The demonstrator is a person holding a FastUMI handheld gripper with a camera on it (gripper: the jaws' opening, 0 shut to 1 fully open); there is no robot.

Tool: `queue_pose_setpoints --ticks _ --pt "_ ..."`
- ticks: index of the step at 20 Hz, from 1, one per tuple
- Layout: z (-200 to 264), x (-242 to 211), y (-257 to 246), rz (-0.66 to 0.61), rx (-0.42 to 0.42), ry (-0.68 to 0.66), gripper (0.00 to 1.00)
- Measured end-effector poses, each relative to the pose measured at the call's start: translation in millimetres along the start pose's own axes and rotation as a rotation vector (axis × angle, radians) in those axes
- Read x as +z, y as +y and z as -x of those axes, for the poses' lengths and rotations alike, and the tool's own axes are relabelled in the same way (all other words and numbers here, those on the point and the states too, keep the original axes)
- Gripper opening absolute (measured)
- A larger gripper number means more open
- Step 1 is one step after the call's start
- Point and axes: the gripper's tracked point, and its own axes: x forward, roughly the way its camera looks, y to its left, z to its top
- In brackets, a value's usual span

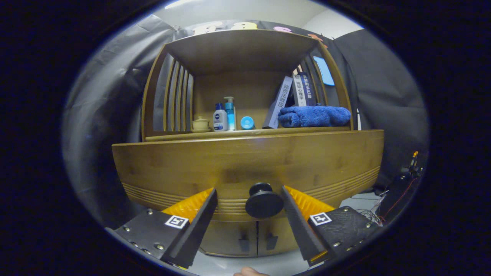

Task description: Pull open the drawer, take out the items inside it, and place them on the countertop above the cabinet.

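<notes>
here tongs (249, 193) spread around drawer (245, 165) knob (264, 201), drawer shut.

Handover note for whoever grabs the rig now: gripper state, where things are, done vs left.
Gripper: jaws open, one on each side of the black drawer knob, not pressing on it; the right one looks nearer to it.
Drawer: front looks flush with the cabinet, so not pulled yet. Contents hidden.
Countertop above it already holds a small lidded cup, two pump bottles, a blue cap, leaning books and a folded blue towel.
Done: lined up on the knob.
Left: close on the knob, pull the drawer open, take the items out, set them on the countertop.
</notes>
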Motion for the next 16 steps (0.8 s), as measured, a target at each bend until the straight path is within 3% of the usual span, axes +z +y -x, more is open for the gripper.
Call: queue_pose_setpoints --ticks 16 --pt "-74 2 4 -0.030 0.014 -0.033 0.99"
